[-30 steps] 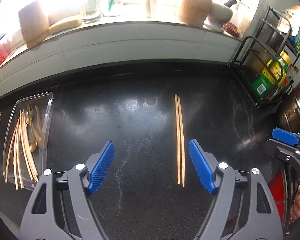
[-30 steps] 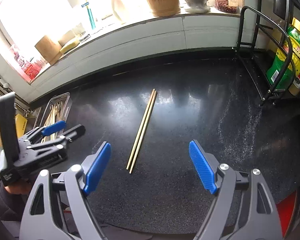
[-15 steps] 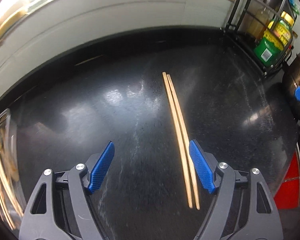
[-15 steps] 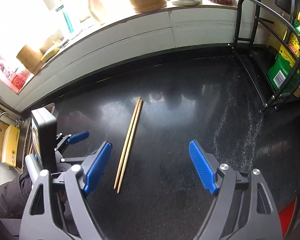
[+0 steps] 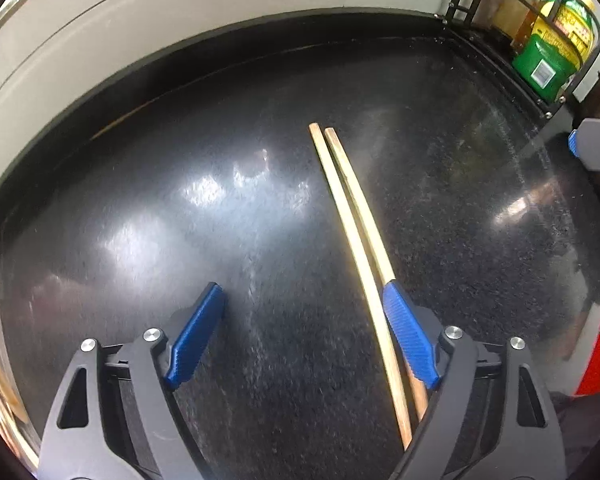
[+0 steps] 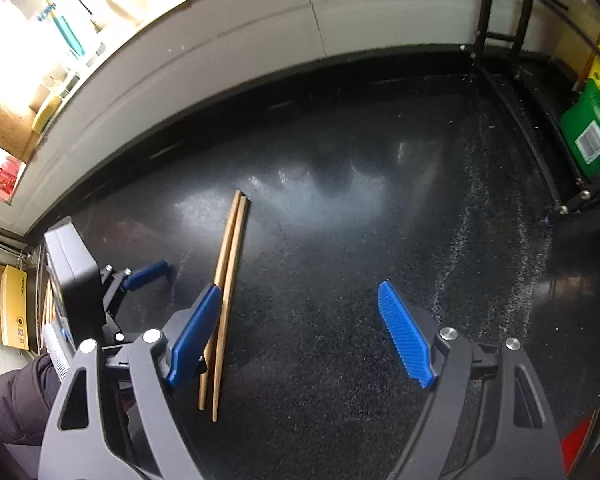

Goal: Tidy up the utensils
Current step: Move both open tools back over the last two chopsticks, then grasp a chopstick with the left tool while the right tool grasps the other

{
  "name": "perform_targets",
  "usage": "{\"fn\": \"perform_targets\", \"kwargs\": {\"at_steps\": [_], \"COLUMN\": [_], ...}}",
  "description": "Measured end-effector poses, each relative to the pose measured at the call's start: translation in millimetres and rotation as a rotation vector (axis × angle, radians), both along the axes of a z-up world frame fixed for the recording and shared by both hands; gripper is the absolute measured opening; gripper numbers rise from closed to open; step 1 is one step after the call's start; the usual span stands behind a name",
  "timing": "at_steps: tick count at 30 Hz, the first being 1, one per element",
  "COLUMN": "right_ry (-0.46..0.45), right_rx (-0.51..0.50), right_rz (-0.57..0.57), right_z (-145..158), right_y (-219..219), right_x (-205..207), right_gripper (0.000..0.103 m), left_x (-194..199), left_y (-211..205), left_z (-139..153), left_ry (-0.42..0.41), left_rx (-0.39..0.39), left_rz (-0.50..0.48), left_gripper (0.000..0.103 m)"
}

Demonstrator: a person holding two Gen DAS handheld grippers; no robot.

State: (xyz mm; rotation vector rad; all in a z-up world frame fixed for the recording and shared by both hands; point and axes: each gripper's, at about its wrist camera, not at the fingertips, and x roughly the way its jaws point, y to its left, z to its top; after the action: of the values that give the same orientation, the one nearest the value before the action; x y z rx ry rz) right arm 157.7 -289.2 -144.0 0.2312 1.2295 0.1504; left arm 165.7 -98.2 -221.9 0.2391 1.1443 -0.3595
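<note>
The chopsticks [image 5: 350, 216] lie side by side mid-counter [image 5: 180, 240], pointing at its back edge. The left gripper [image 5: 302, 344], its jaws just widened, half straddles them; the right gripper [image 6: 300, 336] hangs wide, empty. Risk: one jaw looks set over the sticks, so closing may scatter them.

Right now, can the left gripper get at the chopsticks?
Probably yes. The left gripper is open, its jaws have just been opening, and nothing lies between it and the chopsticks on the bare counter. But they sit under its right pad, so it needs shifting right.
</note>
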Motion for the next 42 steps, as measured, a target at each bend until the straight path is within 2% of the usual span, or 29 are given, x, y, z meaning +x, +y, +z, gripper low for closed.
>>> {"fn": "perform_targets", "kwargs": {"at_steps": [2,8,13,19,23,26,29,30,33,35,36,38,42], "right_ry": [0.009,0.042,0.057,0.002,-0.032,-0.045,-0.082,-0.091,-0.115,-0.113,-0.111,-0.098,-0.055], "right_rx": [-0.017,-0.044,-0.070,-0.141,-0.201,-0.231,-0.242,-0.237,-0.230,-0.225,-0.224,-0.214,-0.163], "right_rz": [0.014,0.069,0.167,0.282,0.318,0.343,0.369,0.380,0.411,0.428,0.431,0.434,0.418], "right_z": [-6,-28,-48,-58,-67,-76,-78,-78,-73,-71,-70,-70,-68], "right_y": [3,19,56,93,102,106,113,114,118,119,119,118,113], "right_x": [5,12,13,10,7,2,-6,-8,-16,-20,-20,-21,-16], "right_gripper": [0.078,0.078,0.078,0.078,0.078,0.077,0.069,0.061,0.015,0.007,0.007,0.007,0.007], "left_x": [3,0,-6,-16,-21,-24,-26,-26,-27,-27,-28,-32,-28], "left_y": [-4,14,37,59,73,78,73,71,62,52,49,40,35], "left_z": [-2,-4,-3,-1,0,1,3,4,6,6,6,7,8], "left_ry": [-0.027,-0.089,-0.113,-0.133,-0.145,-0.150,-0.161,-0.163,-0.173,-0.177,-0.178,-0.184,-0.153], "left_rx": [0.030,0.019,0.015,0.016,0.007,0.000,0.000,0.000,0.005,0.013,0.020,0.047,0.054], "left_rz": [-0.013,-0.003,0.020,-0.006,-0.010,-0.009,-0.011,-0.007,-0.005,-0.013,-0.022,-0.039,0.010], "left_gripper": [0.082,0.082,0.081,0.074,0.073,0.069,0.057,0.050,0.035,0.023,0.015,0.006,0.006]}}
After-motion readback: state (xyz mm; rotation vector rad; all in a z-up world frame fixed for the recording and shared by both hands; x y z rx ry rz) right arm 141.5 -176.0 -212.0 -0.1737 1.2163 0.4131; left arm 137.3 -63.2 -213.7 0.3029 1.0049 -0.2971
